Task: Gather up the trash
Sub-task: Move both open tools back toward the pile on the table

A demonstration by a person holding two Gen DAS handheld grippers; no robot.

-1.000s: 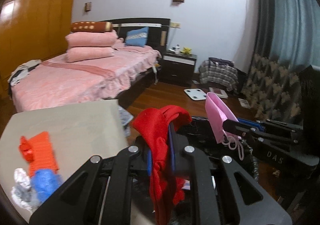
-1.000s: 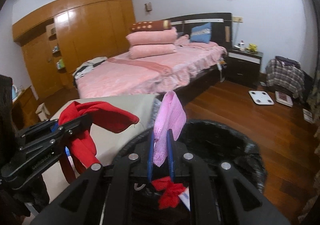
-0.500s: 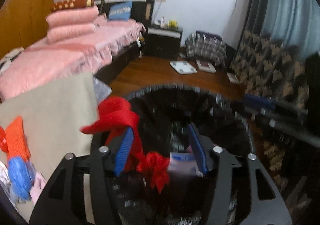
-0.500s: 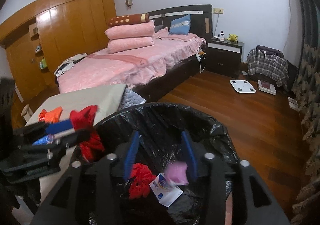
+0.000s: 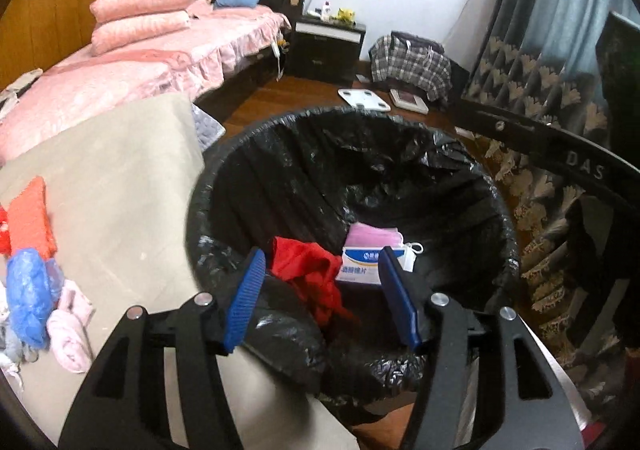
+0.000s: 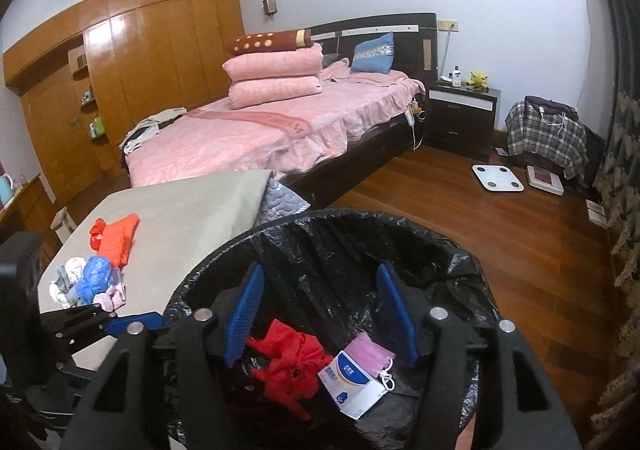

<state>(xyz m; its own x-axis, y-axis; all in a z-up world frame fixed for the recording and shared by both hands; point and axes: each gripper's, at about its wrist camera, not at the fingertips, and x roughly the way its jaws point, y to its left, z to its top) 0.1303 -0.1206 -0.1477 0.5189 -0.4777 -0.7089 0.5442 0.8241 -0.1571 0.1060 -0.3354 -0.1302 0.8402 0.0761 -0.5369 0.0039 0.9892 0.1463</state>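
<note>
one trash bin [image 5: 240, 178], lined with a black bag, stands against the edge of the grey table [image 5: 120, 178]. inside it, three pieces: one red cloth [image 5: 308, 262] crumpled at the bottom, one white-and-blue box [image 5: 360, 270] just beside it, and one pink face mask [image 5: 370, 238] lying partly on the box, its ear loop trailing off the box's end. from the right wrist view the same three show: red cloth [image 6: 290, 360], box [image 6: 352, 380], mask [image 6: 370, 354], inside the bin [image 6: 460, 262].

left gripper [image 5: 322, 292] hangs over the bin mouth, blue pads spread wide, nothing between them. right gripper [image 6: 320, 312] is likewise above the bin, pads wide apart and empty.

on the table, uncollected: one orange cloth [image 6: 118, 238] with a small red piece touching its far end, and a clump near the table's near corner — one blue plastic wad [image 6: 94, 276], pale pink rolled cloth [image 5: 72, 324], white and grey scraps; exact count in the clump cannot be told.

beyond the table, one bed [image 6: 248, 134] with pink cover.
</note>
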